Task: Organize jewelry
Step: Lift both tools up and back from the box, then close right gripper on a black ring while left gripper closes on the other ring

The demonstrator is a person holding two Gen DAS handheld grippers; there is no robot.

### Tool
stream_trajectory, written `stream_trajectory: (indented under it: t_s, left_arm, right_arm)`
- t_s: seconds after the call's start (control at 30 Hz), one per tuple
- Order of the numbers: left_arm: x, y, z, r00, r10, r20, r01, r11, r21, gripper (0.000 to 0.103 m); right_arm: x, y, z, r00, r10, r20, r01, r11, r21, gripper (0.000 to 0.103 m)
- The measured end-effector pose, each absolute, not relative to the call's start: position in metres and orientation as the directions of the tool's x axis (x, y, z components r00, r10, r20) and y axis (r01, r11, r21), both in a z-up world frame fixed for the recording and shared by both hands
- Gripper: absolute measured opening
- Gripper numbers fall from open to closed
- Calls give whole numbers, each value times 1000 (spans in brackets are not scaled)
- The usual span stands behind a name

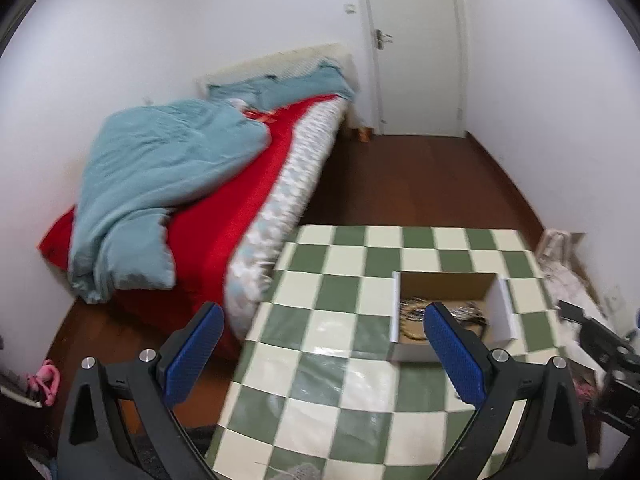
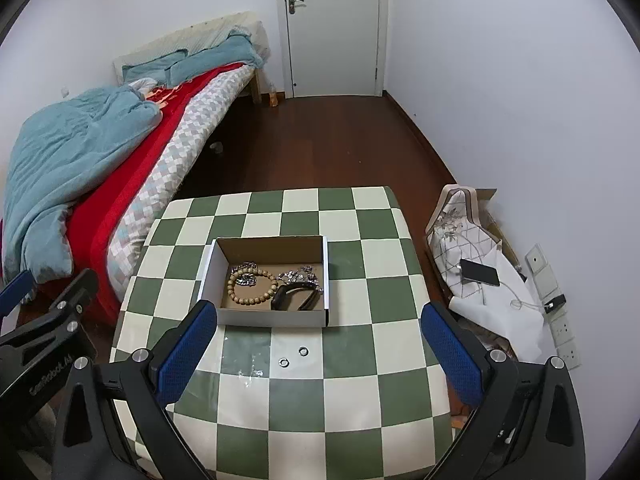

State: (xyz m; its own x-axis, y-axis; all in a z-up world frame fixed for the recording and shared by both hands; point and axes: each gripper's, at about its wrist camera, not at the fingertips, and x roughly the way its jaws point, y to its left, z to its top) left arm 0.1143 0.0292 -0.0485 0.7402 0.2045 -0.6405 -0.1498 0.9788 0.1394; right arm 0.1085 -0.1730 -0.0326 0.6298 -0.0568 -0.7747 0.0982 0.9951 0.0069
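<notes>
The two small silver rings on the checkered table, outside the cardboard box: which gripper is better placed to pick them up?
Probably the right gripper. Its open fingers frame the two small silver rings before the cardboard box. The left gripper is open over the table's left edge.

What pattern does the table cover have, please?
Green and cream checks on the table cover, clearest in the right wrist view.

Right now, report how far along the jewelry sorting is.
Done: a wooden bead bracelet, silver chains and a black band lie in the cardboard box. In hand: nothing; the left gripper and the right gripper are both open and empty. Left: two small rings sit on the checkered table just in front of the box, probably the next pick.
</notes>
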Motion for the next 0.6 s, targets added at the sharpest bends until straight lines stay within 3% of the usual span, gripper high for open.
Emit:
stream_trajectory:
  t_s: [0.17,0.23,0.43,0.6]
  left_arm:
    - [128,29,-97,659,290,-694,-163,956,244,102]
    - [133,28,-122,619,327,-714,-159,943,294,102]
    - [145,22,-181,551,443,-707,-143,885,443,102]
    - [156,29,-209,483,466,-741,-136,877,462,102]
  right_arm:
    - [108,-185,-71,589,-45,-807,124,992,35,99]
    - [114,-190,-98,548,-36,-836,127,991,40,75]
    - [135,-205,-196,461,112,-880,141,970,197,54]
    - [153,-201,-256,437,140,-889,163,959,231,53]
